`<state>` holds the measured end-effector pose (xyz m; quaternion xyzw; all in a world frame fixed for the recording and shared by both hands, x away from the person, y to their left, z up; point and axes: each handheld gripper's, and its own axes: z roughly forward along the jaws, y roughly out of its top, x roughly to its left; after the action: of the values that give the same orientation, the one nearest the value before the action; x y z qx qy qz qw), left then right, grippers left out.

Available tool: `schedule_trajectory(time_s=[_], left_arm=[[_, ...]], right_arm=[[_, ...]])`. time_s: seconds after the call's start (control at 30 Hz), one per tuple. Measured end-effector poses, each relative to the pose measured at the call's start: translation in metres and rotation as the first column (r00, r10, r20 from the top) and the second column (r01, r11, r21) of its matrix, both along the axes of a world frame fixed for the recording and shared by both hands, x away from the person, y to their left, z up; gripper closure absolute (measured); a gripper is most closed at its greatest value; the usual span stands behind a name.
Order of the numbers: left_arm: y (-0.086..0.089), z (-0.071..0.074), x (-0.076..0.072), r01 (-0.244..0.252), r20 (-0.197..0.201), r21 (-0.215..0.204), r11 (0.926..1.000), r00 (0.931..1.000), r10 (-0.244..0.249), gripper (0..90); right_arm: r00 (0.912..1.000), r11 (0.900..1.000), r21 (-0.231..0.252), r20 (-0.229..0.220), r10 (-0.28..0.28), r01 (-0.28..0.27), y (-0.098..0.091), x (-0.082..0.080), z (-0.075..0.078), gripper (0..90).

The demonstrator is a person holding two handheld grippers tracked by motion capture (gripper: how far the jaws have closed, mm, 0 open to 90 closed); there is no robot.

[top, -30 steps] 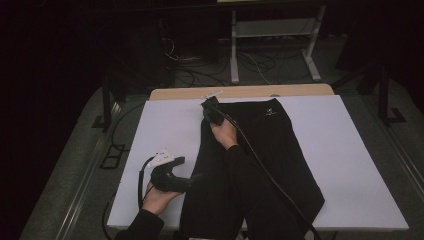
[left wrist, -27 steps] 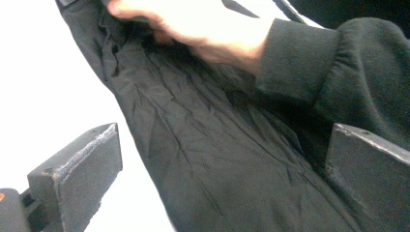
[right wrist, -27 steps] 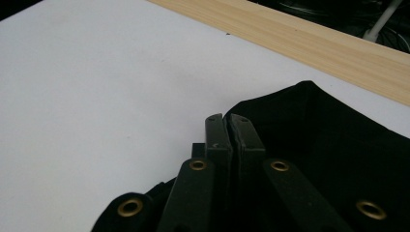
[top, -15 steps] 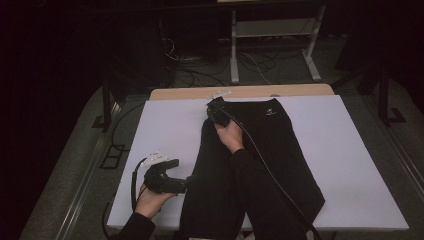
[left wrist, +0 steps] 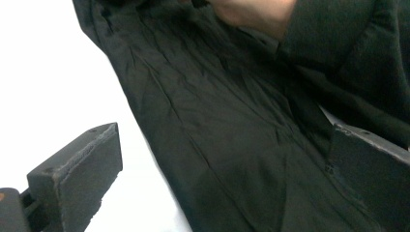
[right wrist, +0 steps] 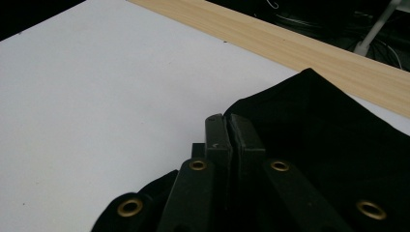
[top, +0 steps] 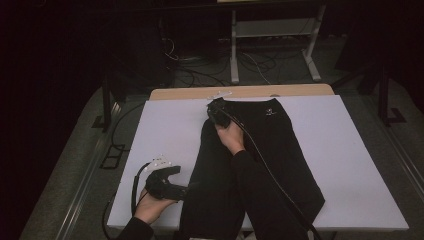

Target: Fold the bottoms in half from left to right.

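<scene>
The left hand-held gripper (top: 187, 189), jaws apart, had been slid toward 7 o'clock off the black trousers (top: 280, 150); the right hand-held gripper (right wrist: 226, 126) was kept clamped on their waistband.

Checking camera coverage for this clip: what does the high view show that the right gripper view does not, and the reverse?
High view alone: the whole black garment spread on the white table cover, the left gripper at its near left edge, both hands, and the floor cables behind.

Right gripper view alone: the right gripper up close, jaws pressed together at the garment's edge.

Both: black cloth, white cover and the wooden table edge beyond it.
</scene>
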<state>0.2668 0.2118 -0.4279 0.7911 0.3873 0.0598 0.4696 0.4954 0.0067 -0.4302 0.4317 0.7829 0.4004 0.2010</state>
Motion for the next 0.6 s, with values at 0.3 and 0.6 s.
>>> schedule_trajectory(time_s=[0.3, 0.6], left_arm=[[0.004, 0.001, -0.012, 0.07, -0.032, 0.068, 0.9953, 0.9972, -0.068, 0.0], [0.01, -0.003, -0.021, 0.088, -0.055, 0.074, 0.9934, 0.9949, -0.084, 0.0]], right_arm=[[1.0, 1.0, 0.001, 0.003, 0.003, -0.003, 0.001, -0.004, -0.001, 85.8], [1.0, 1.0, 0.003, -0.004, -0.005, 0.005, -0.002, -0.005, -0.006, 85.9]])
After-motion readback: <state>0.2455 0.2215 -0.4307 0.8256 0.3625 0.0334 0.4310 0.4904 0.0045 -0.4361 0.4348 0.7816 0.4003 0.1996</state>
